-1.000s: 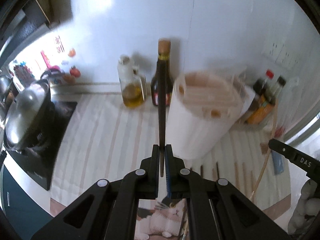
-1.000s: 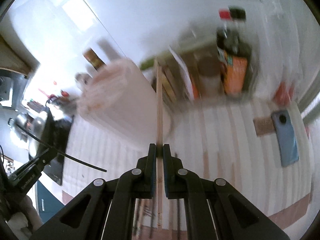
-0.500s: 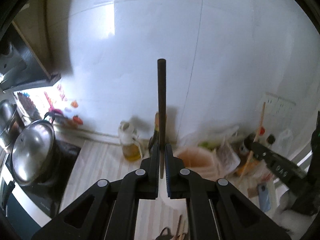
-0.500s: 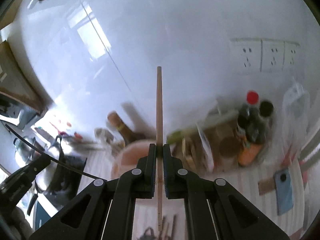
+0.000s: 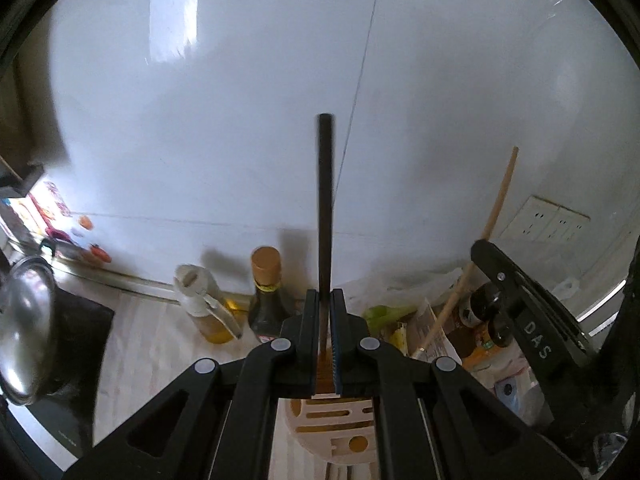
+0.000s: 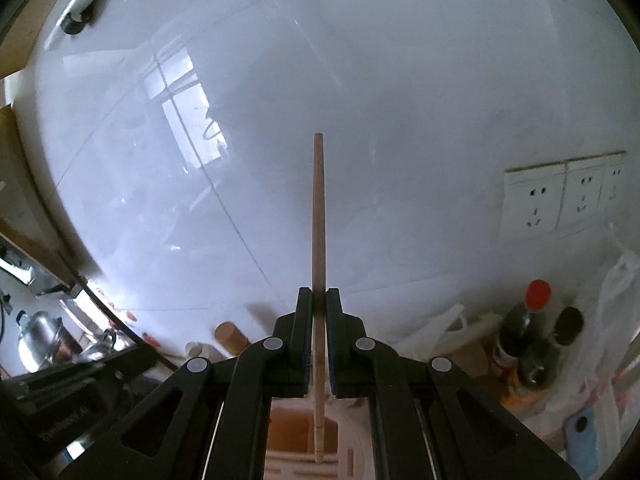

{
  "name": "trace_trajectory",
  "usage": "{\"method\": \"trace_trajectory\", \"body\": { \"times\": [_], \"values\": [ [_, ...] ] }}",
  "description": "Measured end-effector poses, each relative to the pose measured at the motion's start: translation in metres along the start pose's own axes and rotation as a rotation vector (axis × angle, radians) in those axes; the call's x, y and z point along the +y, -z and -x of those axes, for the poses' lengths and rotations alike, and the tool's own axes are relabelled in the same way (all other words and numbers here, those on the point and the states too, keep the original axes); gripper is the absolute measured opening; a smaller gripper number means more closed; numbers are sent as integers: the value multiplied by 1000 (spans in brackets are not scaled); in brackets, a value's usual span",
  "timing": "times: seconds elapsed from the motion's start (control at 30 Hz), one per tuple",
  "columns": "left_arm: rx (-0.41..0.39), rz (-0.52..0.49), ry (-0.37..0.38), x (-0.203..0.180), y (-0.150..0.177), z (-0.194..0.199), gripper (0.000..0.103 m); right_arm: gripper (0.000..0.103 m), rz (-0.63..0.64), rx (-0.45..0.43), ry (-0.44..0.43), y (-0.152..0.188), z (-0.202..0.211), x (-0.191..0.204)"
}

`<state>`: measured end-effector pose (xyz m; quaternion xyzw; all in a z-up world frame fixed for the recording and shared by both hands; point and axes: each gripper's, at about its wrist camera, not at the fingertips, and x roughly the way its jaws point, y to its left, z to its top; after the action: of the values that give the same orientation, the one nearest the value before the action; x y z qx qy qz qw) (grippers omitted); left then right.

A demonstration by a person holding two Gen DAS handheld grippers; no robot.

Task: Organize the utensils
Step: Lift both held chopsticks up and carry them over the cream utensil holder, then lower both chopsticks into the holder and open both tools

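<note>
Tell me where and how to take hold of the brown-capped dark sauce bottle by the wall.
Grip the dark sauce bottle at its narrow neck just under the brown cap, coming from the front, the counter side. It stands upright, the wall is close behind, and the oil bottle crowds its left. Both tongs are busy: left tongs hold a dark chopstick, right tongs a wooden chopstick.

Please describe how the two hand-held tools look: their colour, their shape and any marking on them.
Both tools are matte black. On the left tool, two angular linkage arms with triangular cut-outs and round silver rivets narrow to two flat, parallel fingers; a blue pad lines one. The right tool has the same build. Seen from the left wrist camera, its side bears white letters "DAS". No sleeves or cables show.
</note>
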<state>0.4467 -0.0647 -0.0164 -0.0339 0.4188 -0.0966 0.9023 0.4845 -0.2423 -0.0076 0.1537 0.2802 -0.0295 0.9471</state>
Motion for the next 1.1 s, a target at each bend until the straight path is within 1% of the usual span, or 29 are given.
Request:
{"method": "trace_trajectory", "body": {
  "times": [0.1,0.27,0.47,0.57,0.63,0.7,0.73,0.77,0.8,0.83,0.87,0.9,0.93,0.97,1.0,1.03,1.07,1.1],
  "values": [
    [22,-3,5,2,1,-15,3,6,-10,19,-17,4,-19,-4],
    [54,1,21,3,1,-29,3,6,17,36,-13,17,-43,-7],
    [93,-11,27,5,11,-39,3,6,43,27,-36,35,-55,-4],
    [106,-6,56,6,14,-41,3,7,53,47,-48,41,-59,-5],
    [107,2,50,7,15,-39,5,7,57,81,-76,41,-58,-4],
    [100,18,56,10,14,-32,10,12,62,112,-92,43,-57,-5],
    [92,18,46,10,13,-30,10,23,63,122,-99,43,-55,-6],
    [77,18,29,11,12,-25,14,38,63,125,-103,43,-51,-6],
    [61,16,12,12,12,-19,30,43,63,125,-99,43,-45,-7],
    [50,16,0,13,11,-16,44,47,64,125,-99,42,-40,-8],
    [33,21,-19,15,11,-11,75,47,64,124,-100,41,-35,-8],
    [10,27,-39,17,11,-5,91,47,65,123,-90,41,-28,-9],
    [-16,33,-58,20,12,1,91,49,66,122,-87,40,-24,-10],
    [-30,38,-74,23,13,5,91,53,66,117,-80,40,-16,-12],
    [-36,42,-83,25,15,9,92,56,68,113,-53,40,-9,-14],
    [-41,48,-88,27,18,12,93,62,67,112,-44,40,-4,-14],
    [-46,52,-96,30,22,15,98,70,64,111,-30,41,3,-17],
    [-55,55,-105,32,27,18,103,75,65,110,-1,41,10,-20]
  ]
}}
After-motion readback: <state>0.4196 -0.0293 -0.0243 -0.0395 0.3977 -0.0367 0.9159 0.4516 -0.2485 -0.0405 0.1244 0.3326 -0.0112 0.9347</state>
